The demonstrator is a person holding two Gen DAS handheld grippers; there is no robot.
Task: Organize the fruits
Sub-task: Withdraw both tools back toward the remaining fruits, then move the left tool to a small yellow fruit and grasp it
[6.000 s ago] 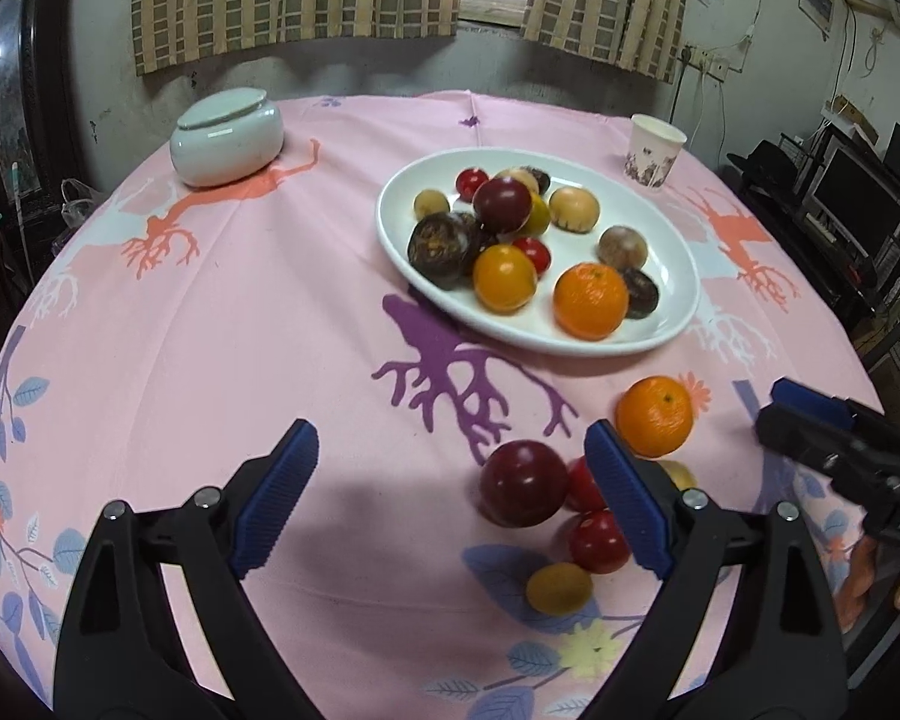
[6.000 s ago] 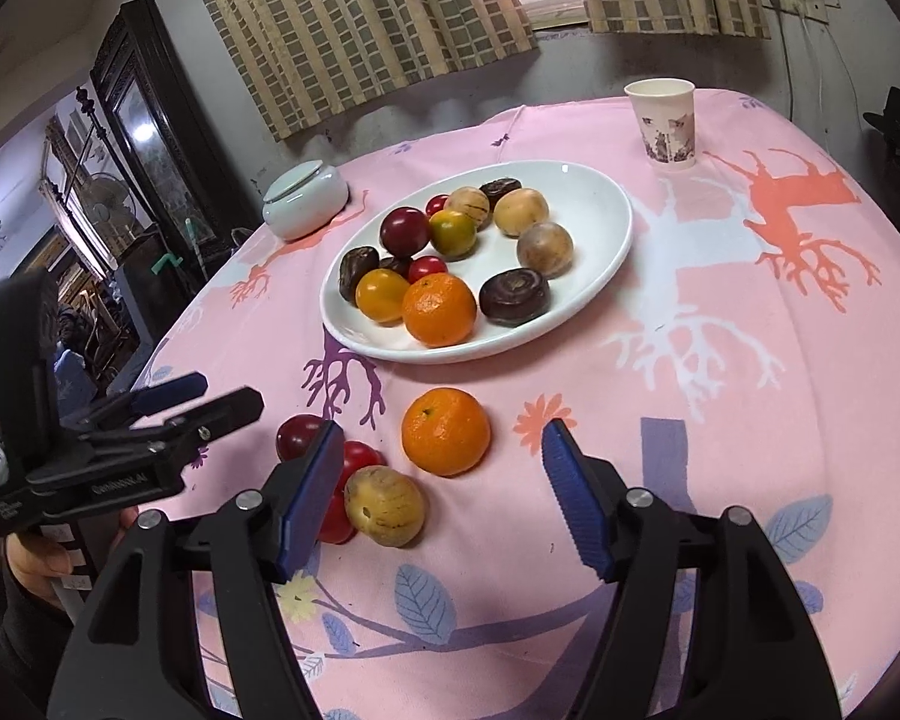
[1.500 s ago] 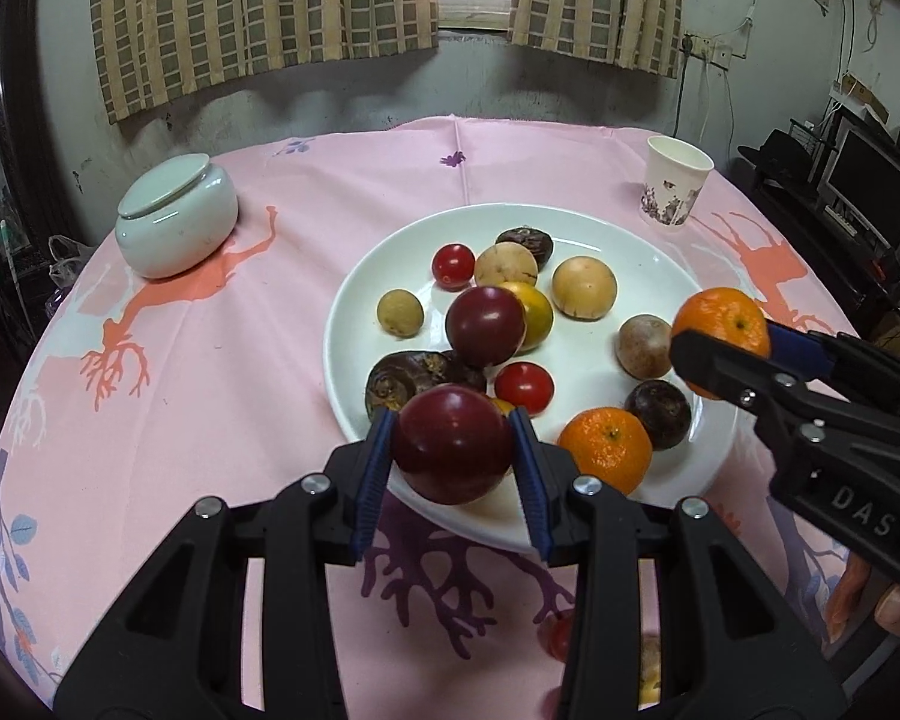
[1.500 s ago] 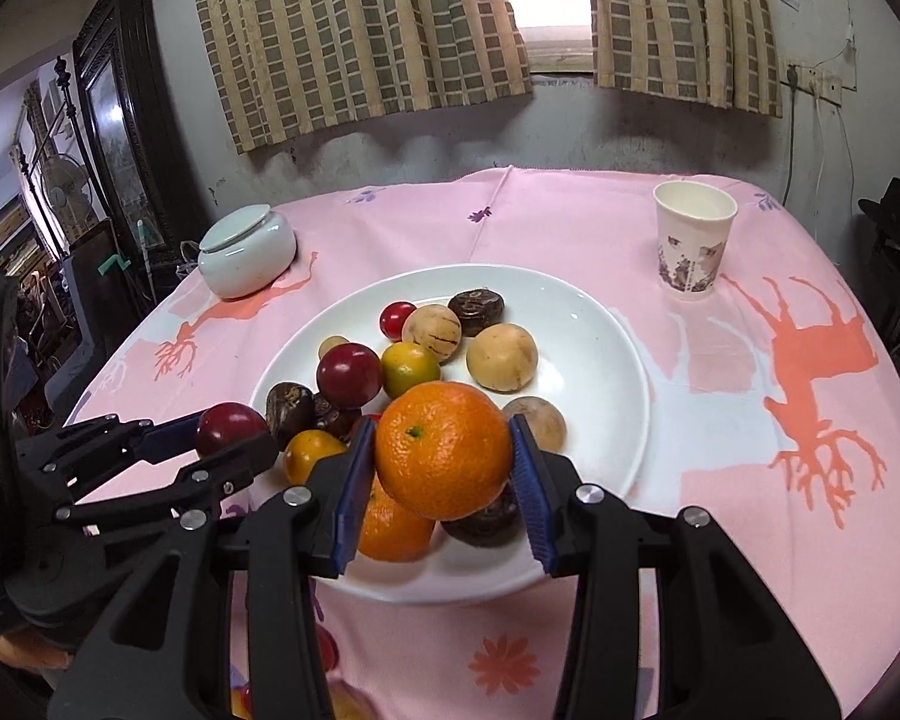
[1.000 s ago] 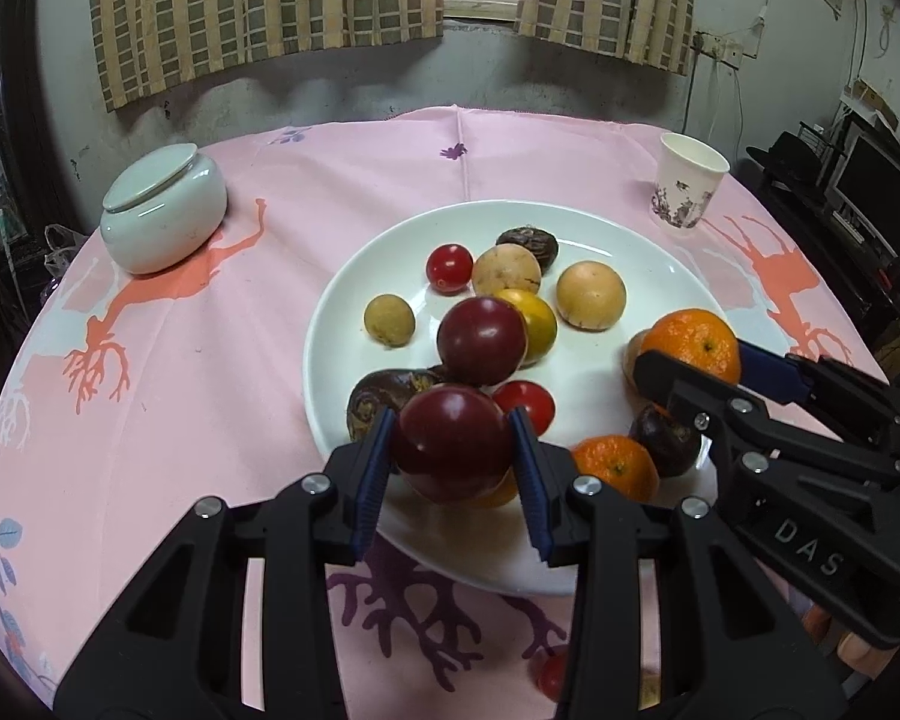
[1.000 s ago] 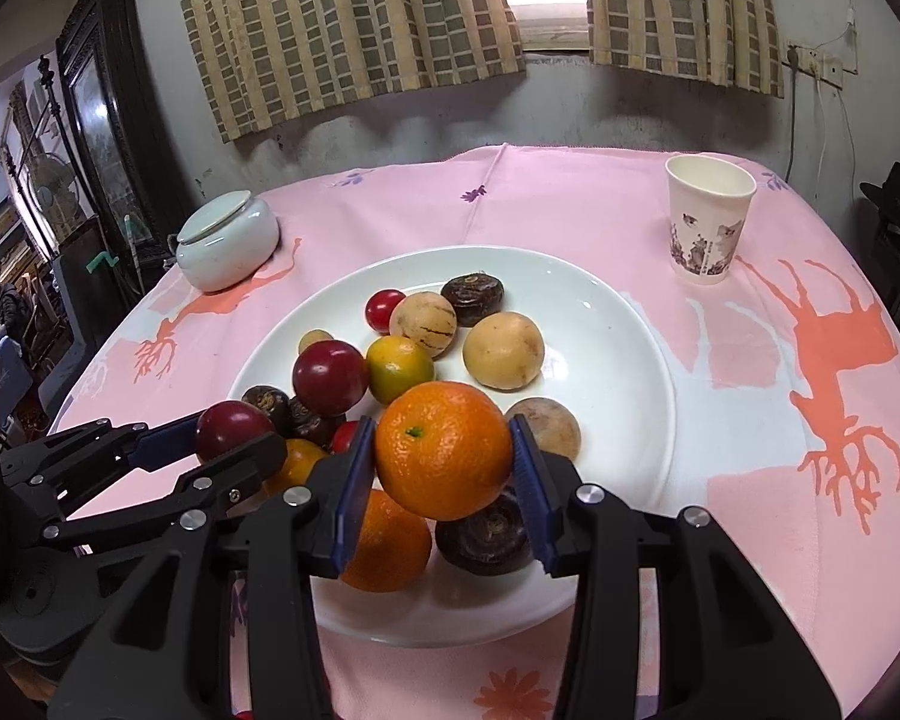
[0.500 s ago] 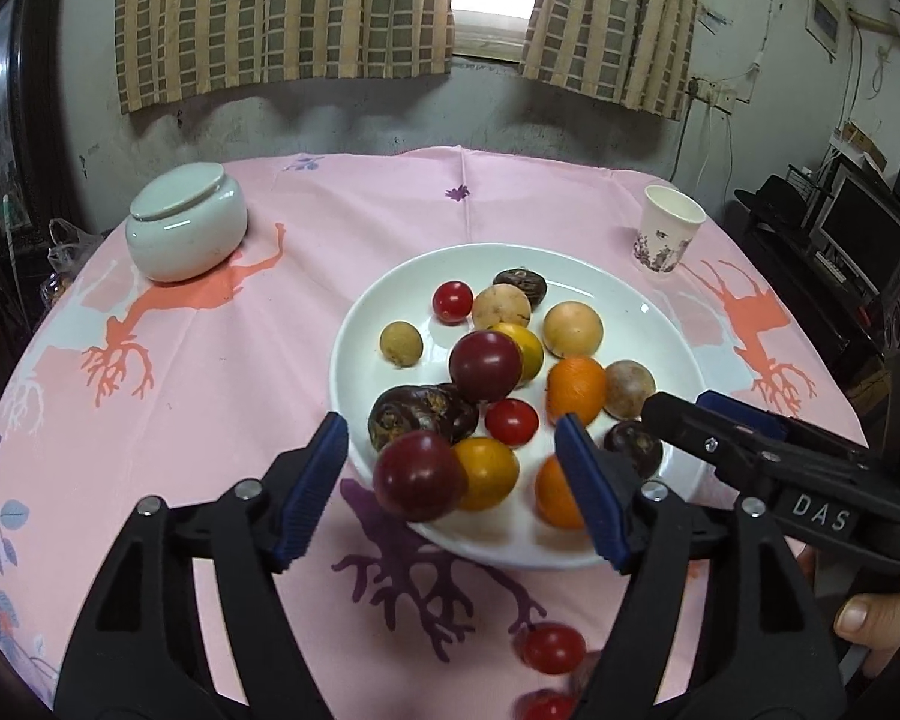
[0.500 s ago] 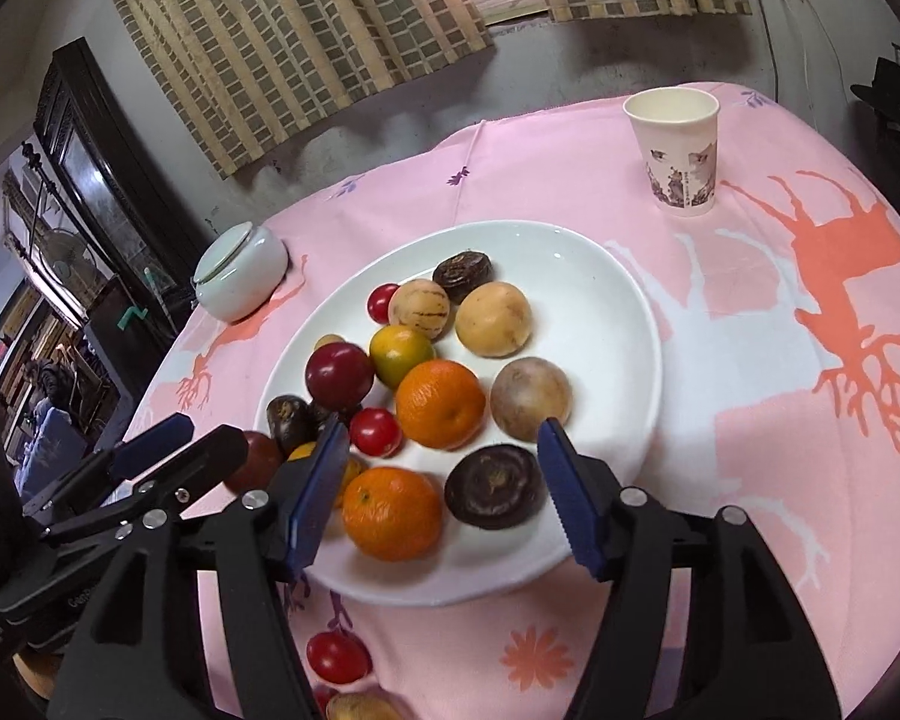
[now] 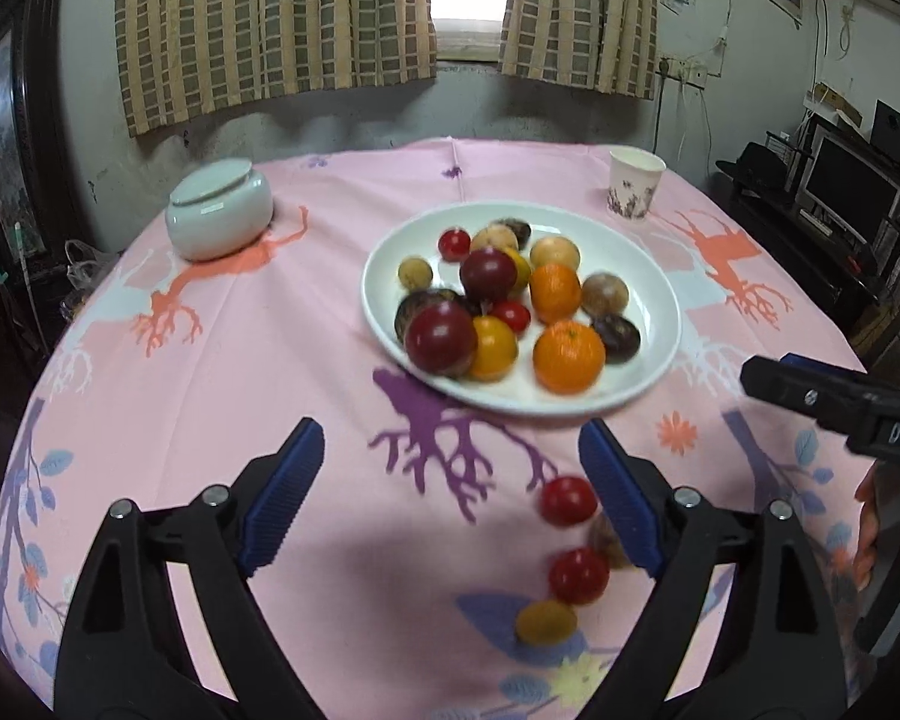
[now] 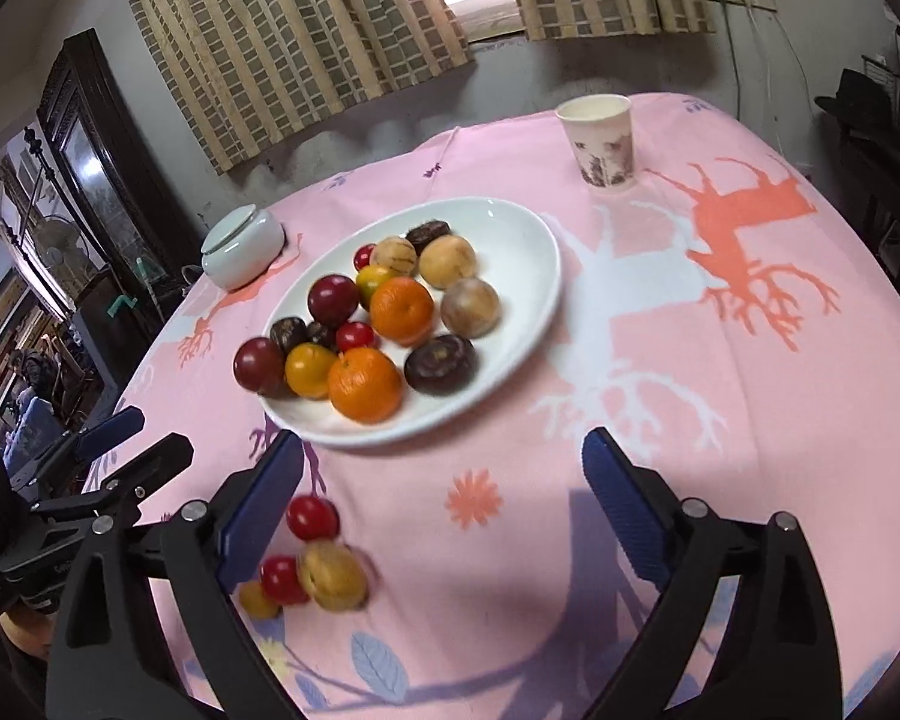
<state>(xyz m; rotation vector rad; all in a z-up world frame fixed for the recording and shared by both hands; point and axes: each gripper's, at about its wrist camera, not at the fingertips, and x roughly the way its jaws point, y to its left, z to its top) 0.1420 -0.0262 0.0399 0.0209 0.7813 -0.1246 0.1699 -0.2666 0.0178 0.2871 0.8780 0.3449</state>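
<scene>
Both released: left tool (image 9: 450, 492) and right tool (image 10: 444, 510) just spread wide, nothing between. Four loose fruits (image 10: 330, 576) on bench near side of plate (image 10: 528, 300). Next: centre over one, clamp gently, avoid neighbours.

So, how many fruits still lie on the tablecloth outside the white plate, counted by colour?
Red fruits: 2
Tan fruit: 1
Yellow fruit: 1
Total: 4
</scene>
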